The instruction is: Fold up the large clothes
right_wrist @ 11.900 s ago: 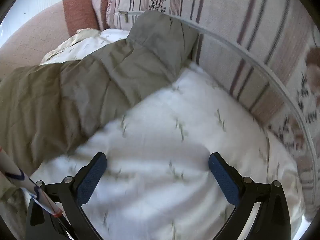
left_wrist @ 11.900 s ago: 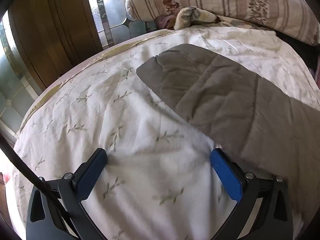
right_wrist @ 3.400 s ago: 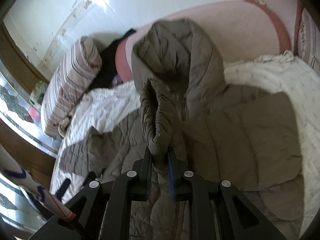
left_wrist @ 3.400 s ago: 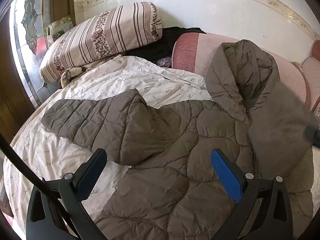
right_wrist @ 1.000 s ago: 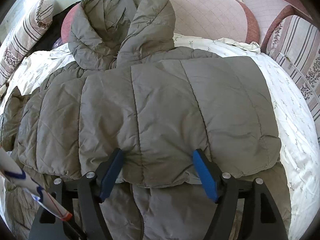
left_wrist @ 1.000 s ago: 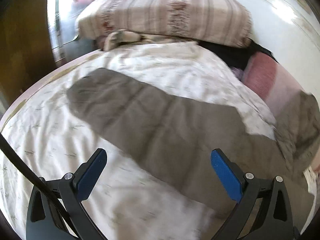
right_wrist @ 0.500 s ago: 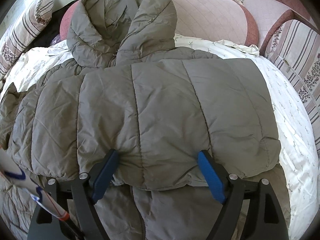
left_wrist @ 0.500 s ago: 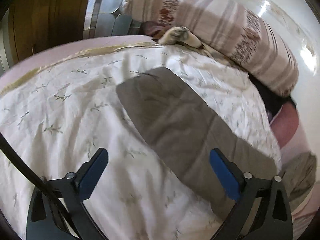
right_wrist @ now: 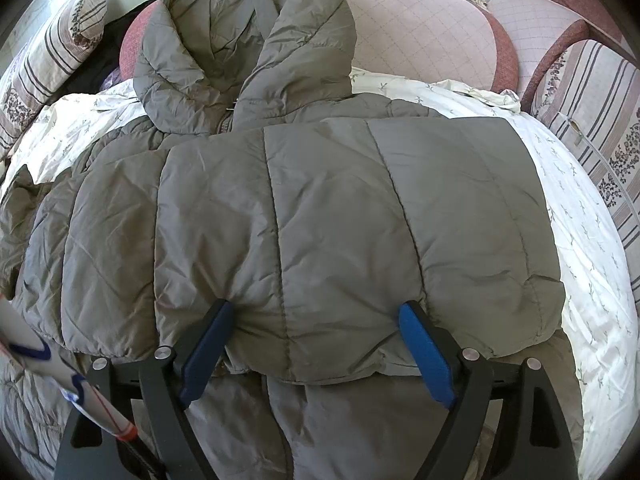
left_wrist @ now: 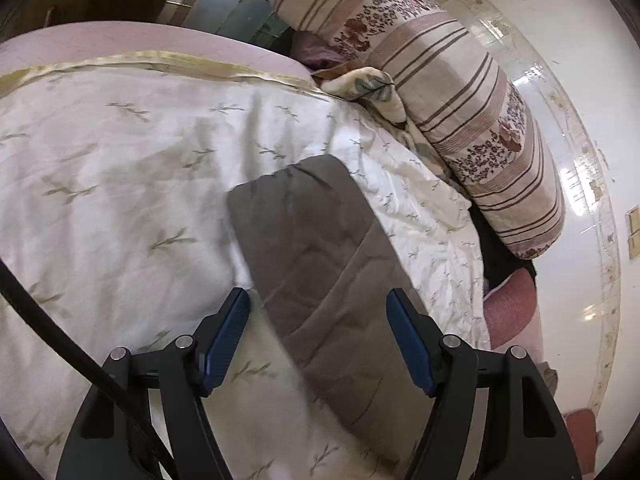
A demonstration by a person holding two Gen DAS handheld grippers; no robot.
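While the grey-brown quilted puffer jacket (right_wrist: 304, 216) is lying on the floral white bed (left_wrist: 120, 168) | one sleeve folded across, other sleeve (left_wrist: 316, 248) outstretched | left gripper (left_wrist: 318, 344) jaws closing around it, not gripping | right gripper (right_wrist: 316, 352) jaws opening, releasing folded sleeve.

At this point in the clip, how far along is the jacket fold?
Done: one sleeve lies folded across the jacket chest, and the right gripper is opening around its edge. In hand: the left gripper is closing around the other sleeve, still stretched out on the bedspread, not yet pinched. Left: that sleeve, the hood, and the body folds.
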